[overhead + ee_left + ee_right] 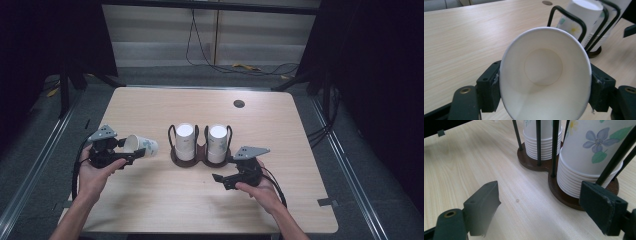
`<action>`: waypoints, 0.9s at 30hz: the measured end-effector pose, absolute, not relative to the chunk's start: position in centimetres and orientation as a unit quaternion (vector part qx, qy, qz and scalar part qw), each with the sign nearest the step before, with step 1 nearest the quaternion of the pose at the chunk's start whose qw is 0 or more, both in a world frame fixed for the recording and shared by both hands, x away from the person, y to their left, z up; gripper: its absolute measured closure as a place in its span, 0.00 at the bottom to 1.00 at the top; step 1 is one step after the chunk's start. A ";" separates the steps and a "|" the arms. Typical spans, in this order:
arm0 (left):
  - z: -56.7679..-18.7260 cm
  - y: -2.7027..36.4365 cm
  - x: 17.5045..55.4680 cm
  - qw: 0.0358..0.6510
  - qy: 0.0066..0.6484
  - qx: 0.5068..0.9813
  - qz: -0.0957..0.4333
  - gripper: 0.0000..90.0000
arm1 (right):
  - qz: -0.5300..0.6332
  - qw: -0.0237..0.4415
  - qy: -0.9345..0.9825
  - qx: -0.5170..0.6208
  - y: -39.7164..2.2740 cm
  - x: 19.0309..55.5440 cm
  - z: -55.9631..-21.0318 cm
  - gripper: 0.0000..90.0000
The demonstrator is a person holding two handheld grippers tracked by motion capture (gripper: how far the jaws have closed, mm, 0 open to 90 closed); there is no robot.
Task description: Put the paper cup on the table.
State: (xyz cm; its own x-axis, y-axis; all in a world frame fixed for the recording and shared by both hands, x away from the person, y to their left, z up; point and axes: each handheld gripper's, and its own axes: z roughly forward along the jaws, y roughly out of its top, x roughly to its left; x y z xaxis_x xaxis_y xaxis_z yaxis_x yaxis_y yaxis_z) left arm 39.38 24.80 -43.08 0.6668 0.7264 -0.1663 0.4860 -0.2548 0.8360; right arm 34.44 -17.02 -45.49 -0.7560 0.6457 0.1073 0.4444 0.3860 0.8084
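Note:
A white paper cup with a flower print lies on its side in the air at the left, its mouth toward my left gripper. In the left gripper view the cup sits between both pads, its rim pressed into an oval. A dark wooden holder with black wire loops stands mid-table and carries two stacks of upside-down cups. My right gripper rests low just in front of the holder's right side. In its own view it stands open and empty before the holder base.
A round dark hole sits in the tabletop near the far edge. Bare wood stretches between the two hands. Black cables trail off both grippers toward the person.

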 end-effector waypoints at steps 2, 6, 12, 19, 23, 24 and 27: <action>-43.1 24.8 39.6 0.462 0.392 0.785 0.130 0.30 | 0.446 0.114 0.823 0.332 -17.0 34.4 -45.4 0.18; -43.2 24.6 39.8 0.445 0.400 0.790 0.137 0.30 | 0.445 0.111 0.822 0.338 -17.1 34.4 -45.6 0.18; -43.4 24.3 40.7 0.410 0.410 0.805 0.122 0.29 | 0.441 0.107 0.826 0.334 -16.8 34.3 -45.8 0.18; -43.9 24.1 41.5 0.374 0.415 0.820 0.123 0.29 | 0.439 0.106 0.828 0.331 -16.7 34.3 -45.9 0.18; -44.2 24.1 42.0 0.353 0.424 0.825 0.124 0.29 | 0.438 0.106 0.829 0.331 -16.7 34.3 -45.9 0.18; -44.3 24.1 42.1 0.349 0.421 0.827 0.127 0.29 | 0.438 0.106 0.829 0.331 -16.7 34.3 -45.9 0.18; -44.3 24.3 42.5 0.332 0.421 0.834 0.130 0.28 | 0.435 0.106 0.831 0.330 -16.6 34.3 -46.0 0.19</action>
